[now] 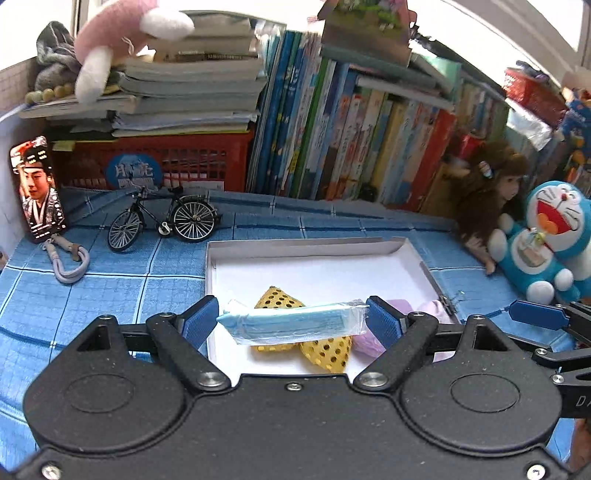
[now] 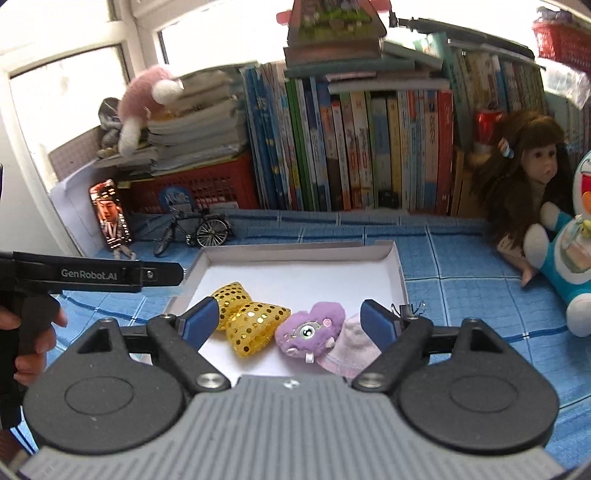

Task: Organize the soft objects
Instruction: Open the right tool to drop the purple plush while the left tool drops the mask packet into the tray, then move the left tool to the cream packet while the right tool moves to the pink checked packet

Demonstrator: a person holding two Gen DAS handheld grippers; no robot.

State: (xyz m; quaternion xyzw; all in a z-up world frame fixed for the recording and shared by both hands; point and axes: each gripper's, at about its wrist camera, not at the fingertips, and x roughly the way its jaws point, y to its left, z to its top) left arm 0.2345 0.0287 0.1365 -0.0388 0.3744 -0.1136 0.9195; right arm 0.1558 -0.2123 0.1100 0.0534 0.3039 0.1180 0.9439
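Observation:
My left gripper (image 1: 291,319) is shut on a folded blue face mask in clear wrap (image 1: 295,323), held lengthwise between the blue pads over the near end of a white cardboard box (image 1: 310,247). Under it in the box lie a gold sequin bow (image 1: 325,350) and something pink-purple (image 1: 365,345). In the right wrist view the box (image 2: 295,254) holds the gold bow (image 2: 247,319), a purple plush (image 2: 310,332) and a pale pink cloth (image 2: 352,350). My right gripper (image 2: 286,319) is open and empty just above the box's near edge.
A blue checked cloth (image 1: 110,280) covers the table. A toy bicycle (image 1: 162,221), a phone with a carabiner (image 1: 37,188), a red basket, book stacks and a pink plush (image 1: 122,33) stand behind. A doll (image 2: 528,184) and a Doraemon plush (image 1: 546,236) sit at the right.

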